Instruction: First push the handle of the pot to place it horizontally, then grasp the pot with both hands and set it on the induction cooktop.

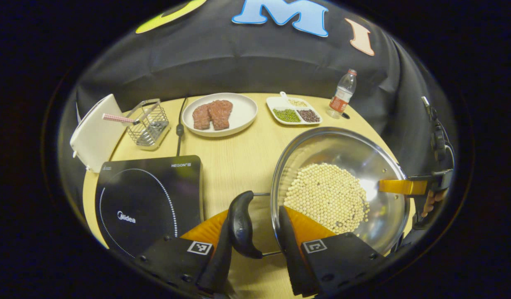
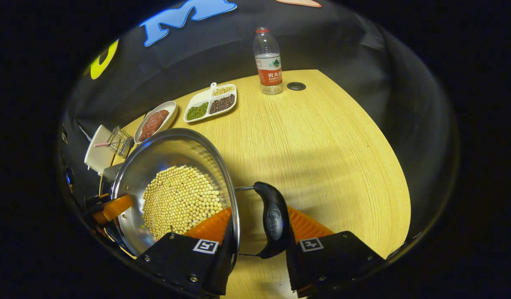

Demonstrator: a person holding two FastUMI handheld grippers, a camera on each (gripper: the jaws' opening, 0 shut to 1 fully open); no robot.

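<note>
Left gripper view: the left gripper is seen at the bottom, its jaws set narrow about the pot's near black handle. One finger lies against the handle's outer side; the other stands at the rim of the pot, so whether both fingers press on the handle cannot be told. The steel pot is filled with pale soybeans and sits on the wooden table, just right of the black induction cooktop. A strip of bare tabletop is left between cooktop and pot. At the pot's far rim the right gripper is seen, with a hand behind it. Farther back are noted a plate of meat, a divided dish of beans, a water bottle, a wire basket and a white board.

Right gripper view: the right gripper is seen with the opposite black handle between its narrowly set fingers; one finger is placed at the pot rim, the other beside the handle, and contact on both sides cannot be confirmed. The left gripper is seen at the pot's far rim. A broad stretch of open tabletop is recorded to the right of the pot, up to the table's curved edge.
</note>
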